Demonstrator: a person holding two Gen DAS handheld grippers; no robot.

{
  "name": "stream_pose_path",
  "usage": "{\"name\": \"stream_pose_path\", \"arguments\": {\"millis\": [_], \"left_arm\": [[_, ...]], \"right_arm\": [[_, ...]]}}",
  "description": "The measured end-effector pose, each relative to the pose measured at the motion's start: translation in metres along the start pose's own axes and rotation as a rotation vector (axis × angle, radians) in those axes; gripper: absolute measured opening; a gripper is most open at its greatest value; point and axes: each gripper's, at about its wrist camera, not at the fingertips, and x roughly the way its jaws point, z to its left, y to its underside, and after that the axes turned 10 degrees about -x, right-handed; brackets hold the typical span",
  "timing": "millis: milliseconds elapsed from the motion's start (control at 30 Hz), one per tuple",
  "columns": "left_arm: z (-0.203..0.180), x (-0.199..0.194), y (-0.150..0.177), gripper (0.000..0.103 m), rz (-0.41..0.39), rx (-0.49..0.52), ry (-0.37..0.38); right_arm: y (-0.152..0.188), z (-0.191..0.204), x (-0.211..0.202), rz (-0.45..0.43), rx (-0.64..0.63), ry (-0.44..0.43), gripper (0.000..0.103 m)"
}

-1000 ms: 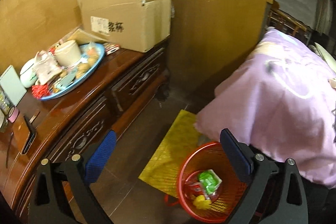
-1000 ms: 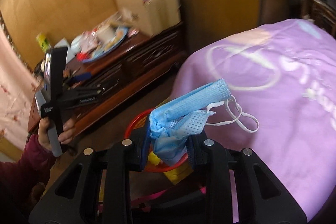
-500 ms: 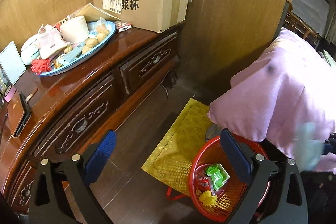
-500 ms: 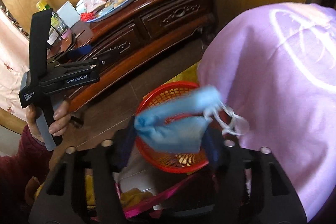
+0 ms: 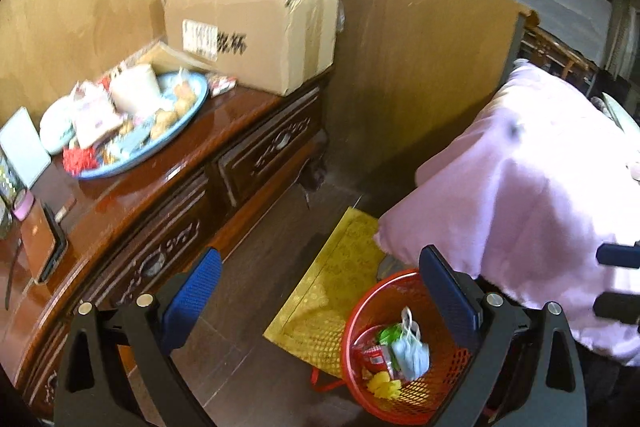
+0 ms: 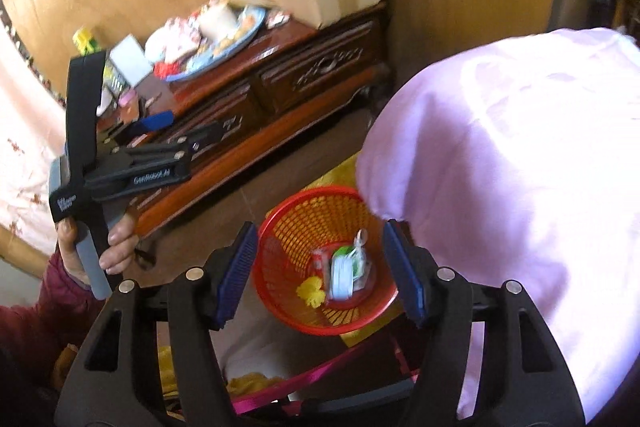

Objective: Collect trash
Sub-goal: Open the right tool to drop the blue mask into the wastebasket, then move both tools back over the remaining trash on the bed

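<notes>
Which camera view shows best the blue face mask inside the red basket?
The left wrist view: the face mask lies unhidden in the red basket, loops visible on top. In the right wrist view the mask is blurred and smaller, framed by the opening right gripper, which holds nothing.

Quick headcount: one red basket (image 6: 280,227) on the floor, holding one blue face mask (image 6: 342,277), one green wrapper (image 5: 389,334), one yellow scrap (image 6: 311,291) and one red packet (image 5: 370,353). One yellow mat (image 5: 324,303), one cardboard box (image 5: 256,27), one blue tray (image 5: 196,107), two carved drawers (image 6: 320,71), one phone (image 5: 42,239), two grippers with blue pads
</notes>
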Motion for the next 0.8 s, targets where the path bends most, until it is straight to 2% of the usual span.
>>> {"name": "stream_pose_path", "arguments": {"millis": [233, 333, 467, 667, 800], "left_arm": [[-0.043, -0.047, -0.012, 0.097, -0.101, 0.083, 0.058], [-0.071, -0.071, -0.016, 0.097, -0.144, 0.136, 0.098], [-0.118, -0.105, -0.016, 0.097, -0.189, 0.208, 0.179], [-0.192, -0.146, -0.002, 0.097, -0.178, 0.314, 0.318], [-0.245, -0.152, 0.012, 0.097, -0.141, 0.387, 0.371]], "right_arm": [[0.016, -0.017, -0.078, -0.159, 0.049, 0.105, 0.067], [0.028, -0.023, -0.112, -0.225, 0.068, 0.155, 0.069], [0.053, -0.035, -0.17, -0.332, 0.107, 0.257, 0.077], [0.101, -0.062, -0.246, -0.479, 0.186, 0.413, 0.091], [0.137, -0.089, -0.28, -0.525, 0.257, 0.536, 0.096]]}}
